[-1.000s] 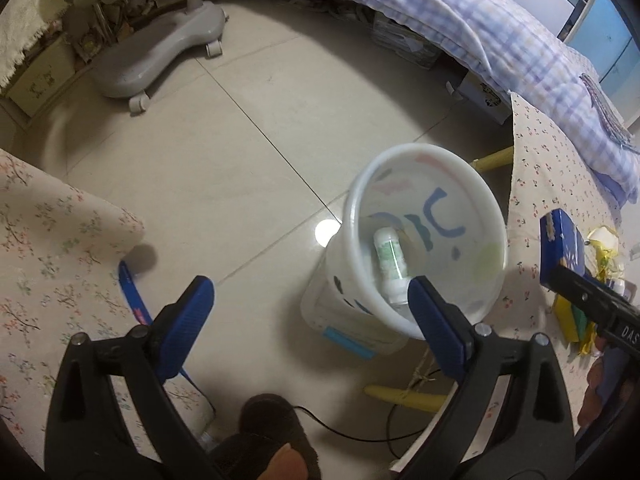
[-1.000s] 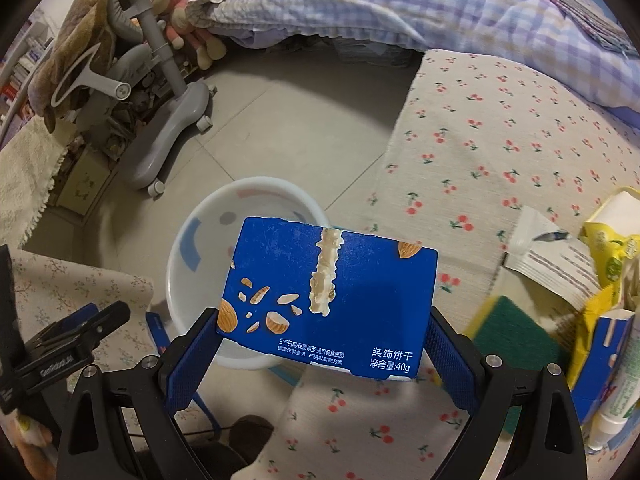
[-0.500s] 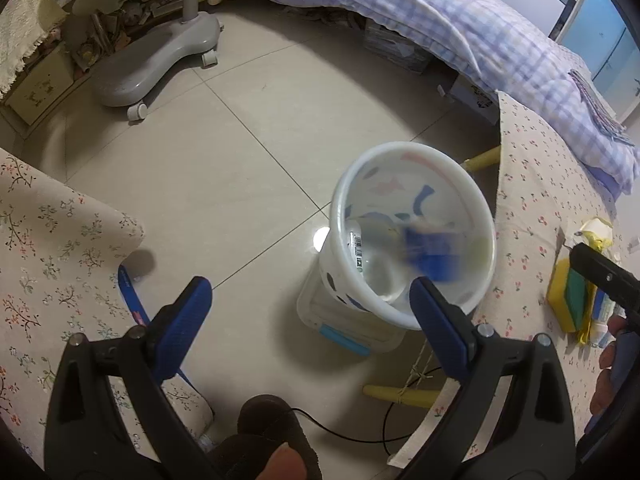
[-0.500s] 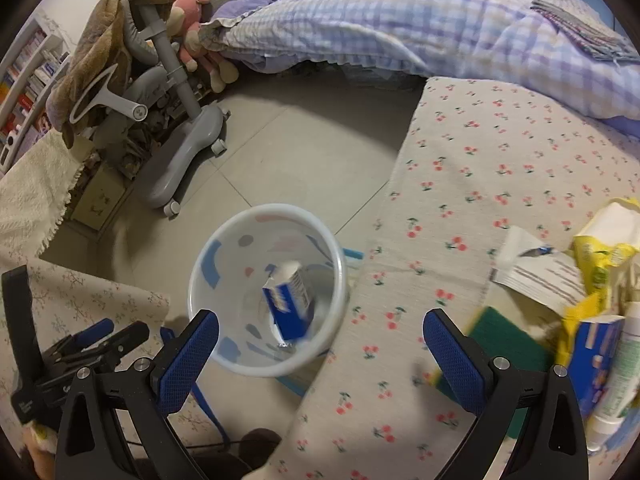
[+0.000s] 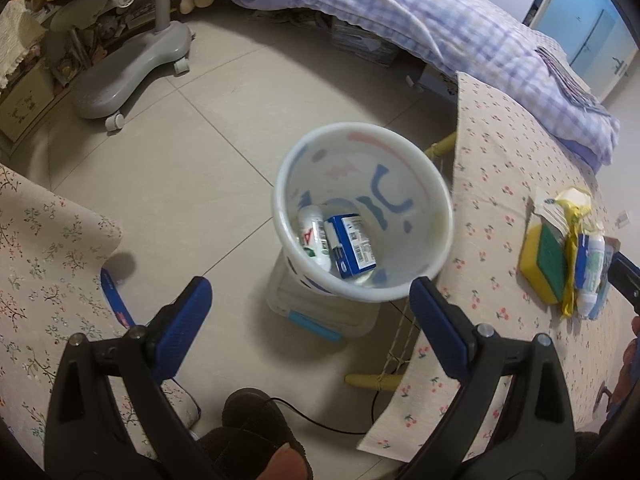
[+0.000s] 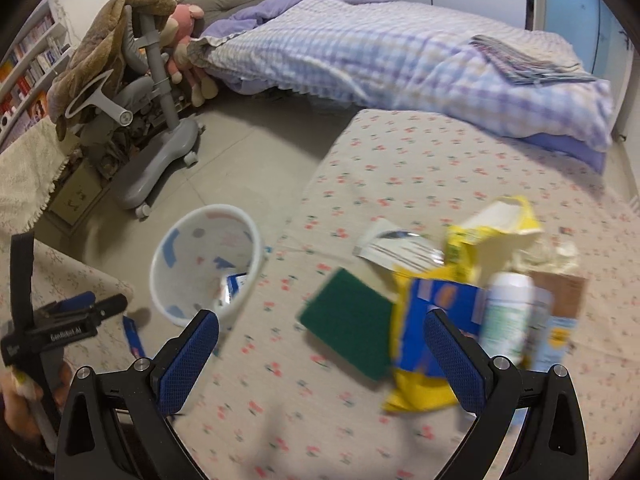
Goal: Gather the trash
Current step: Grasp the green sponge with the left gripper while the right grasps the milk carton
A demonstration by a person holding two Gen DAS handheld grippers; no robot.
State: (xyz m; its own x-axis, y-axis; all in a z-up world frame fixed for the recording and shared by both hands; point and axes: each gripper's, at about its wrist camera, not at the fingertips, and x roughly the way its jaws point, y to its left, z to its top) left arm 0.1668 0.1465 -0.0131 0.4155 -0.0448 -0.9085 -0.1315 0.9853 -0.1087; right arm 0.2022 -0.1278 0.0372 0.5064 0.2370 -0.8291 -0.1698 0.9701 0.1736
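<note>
Yellow crinkled wrapper (image 6: 424,364) lying on the cherry-print worktop (image 6: 400,168) beside a green sponge (image 6: 348,332), between the right gripper (image 6: 320,352)'s spread, empty fingers; likely light, soft, best pinched at an edge; left gripper (image 5: 310,316) equally spread above the white bin (image 5: 440,216).

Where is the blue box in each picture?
Left wrist view: the blue box lies in the bottom of the white bin, beside a white bottle.
Right wrist view: only its blue corner peeks over the bin's rim, left of centre.
Shared landmark: the green sponge.
</note>
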